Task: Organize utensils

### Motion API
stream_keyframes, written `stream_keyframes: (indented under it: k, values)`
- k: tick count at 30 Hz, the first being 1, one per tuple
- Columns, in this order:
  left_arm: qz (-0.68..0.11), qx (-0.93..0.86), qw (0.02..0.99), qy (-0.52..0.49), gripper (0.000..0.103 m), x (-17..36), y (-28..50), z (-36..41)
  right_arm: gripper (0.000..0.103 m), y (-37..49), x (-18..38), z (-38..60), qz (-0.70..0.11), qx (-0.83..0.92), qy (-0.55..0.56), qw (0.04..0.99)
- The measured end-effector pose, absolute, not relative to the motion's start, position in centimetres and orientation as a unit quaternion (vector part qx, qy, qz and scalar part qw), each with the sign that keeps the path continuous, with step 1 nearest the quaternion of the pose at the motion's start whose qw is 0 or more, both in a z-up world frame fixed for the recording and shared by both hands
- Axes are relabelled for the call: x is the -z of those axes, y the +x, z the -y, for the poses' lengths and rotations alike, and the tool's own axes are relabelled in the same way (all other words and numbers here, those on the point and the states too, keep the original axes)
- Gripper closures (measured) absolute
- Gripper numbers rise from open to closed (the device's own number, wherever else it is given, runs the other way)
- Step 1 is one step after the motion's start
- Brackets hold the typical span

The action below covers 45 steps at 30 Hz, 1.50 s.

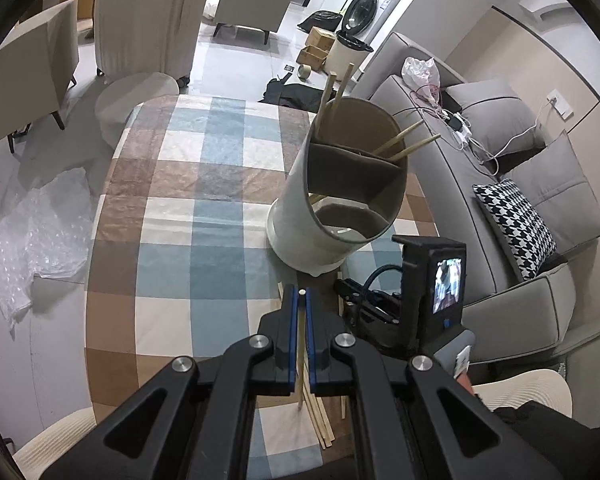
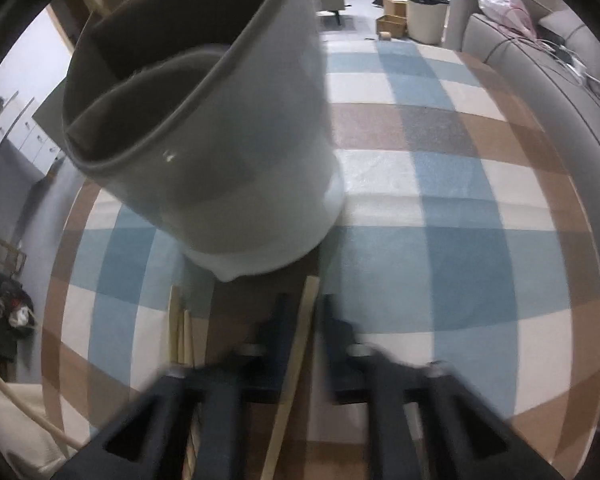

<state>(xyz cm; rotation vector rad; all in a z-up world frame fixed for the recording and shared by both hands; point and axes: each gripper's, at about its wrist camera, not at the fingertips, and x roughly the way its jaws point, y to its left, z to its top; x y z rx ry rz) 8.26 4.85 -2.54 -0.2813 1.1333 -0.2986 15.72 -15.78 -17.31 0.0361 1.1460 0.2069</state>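
A grey divided utensil holder [image 1: 300,216] stands on the checked tablecloth [image 1: 180,220], and several chopsticks [image 1: 404,140] lean in its far compartments. My left gripper [image 1: 301,296] is shut on one chopstick [image 1: 301,344] just in front of the holder. More loose chopsticks [image 1: 320,420] lie on the cloth below it. My right gripper [image 2: 306,312] is low over the table beside the holder [image 2: 240,160]. Its jaws are slightly apart, with a single chopstick [image 2: 300,340] lying between them and a thin gap on its left side. This view is blurred.
A grey sofa [image 1: 500,184] with cushions runs along the table's right side. Crumpled plastic wrap [image 1: 40,232] lies on the floor to the left. A few more chopsticks [image 2: 180,332] lie left of the right gripper. Cream chair backs [image 1: 532,392] stand at the near edge.
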Motion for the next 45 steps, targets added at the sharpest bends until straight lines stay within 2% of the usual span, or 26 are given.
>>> stream_keyframes:
  k: [4,8,16,19,21,25,29,34,37,39,41,43,45]
  values:
    - [-0.534,0.139,0.823,-0.137,0.103,2.6,8.3,-5.2,0.098,15.2,17.2,15.3,-0.534,-0.108,0.008,0.838]
    - [-0.532,0.136,0.825,-0.133,0.103,2.4,8.3,-5.0,0.098,14.6,16.1,16.5,-0.529,-0.115,0.045,0.839]
    - [-0.518,0.14,0.836,-0.111,0.103,1.3,7.6,-3.9,0.098,11.1,10.4,20.0,-0.473,-0.146,0.128,0.859]
    - [-0.514,0.142,0.839,-0.104,0.103,0.8,7.2,-3.3,0.098,9.8,9.2,20.7,-0.461,-0.157,0.133,0.863]
    - [-0.514,0.141,0.84,-0.101,0.103,0.6,7.0,-3.0,0.103,8.7,8.4,21.2,-0.453,-0.163,0.137,0.866]
    - [-0.51,0.138,0.844,-0.091,0.103,0.0,6.5,-2.2,0.103,7.8,7.1,21.4,-0.439,-0.174,0.145,0.87]
    - [-0.501,0.134,0.851,-0.084,0.103,-0.7,5.9,-1.9,0.103,7.7,7.5,21.6,-0.448,-0.184,0.145,0.863]
    - [-0.493,0.128,0.856,-0.085,0.103,-0.8,5.5,-2.7,0.1,8.1,9.3,21.1,-0.503,-0.19,0.133,0.833]
    - [-0.492,0.124,0.857,-0.095,0.103,-0.7,5.6,-3.6,0.1,8.8,11.0,19.8,-0.553,-0.216,0.086,0.8]
    - [-0.489,0.12,0.858,-0.1,0.103,-0.7,5.6,-4.2,0.095,8.8,11.4,18.4,-0.561,-0.245,0.01,0.791]
    - [-0.486,0.119,0.859,-0.107,0.103,-0.6,5.6,-4.8,0.075,8.4,12.0,16.7,-0.571,-0.292,-0.08,0.763]
    - [-0.484,0.118,0.86,-0.111,0.103,-0.6,5.7,-5.1,0.064,6.9,12.5,14.9,-0.552,-0.338,-0.194,0.737]
    - [-0.481,0.116,0.862,-0.106,0.103,-0.6,5.8,-5.2,0.062,4.7,13.3,13.2,-0.525,-0.389,-0.303,0.694]
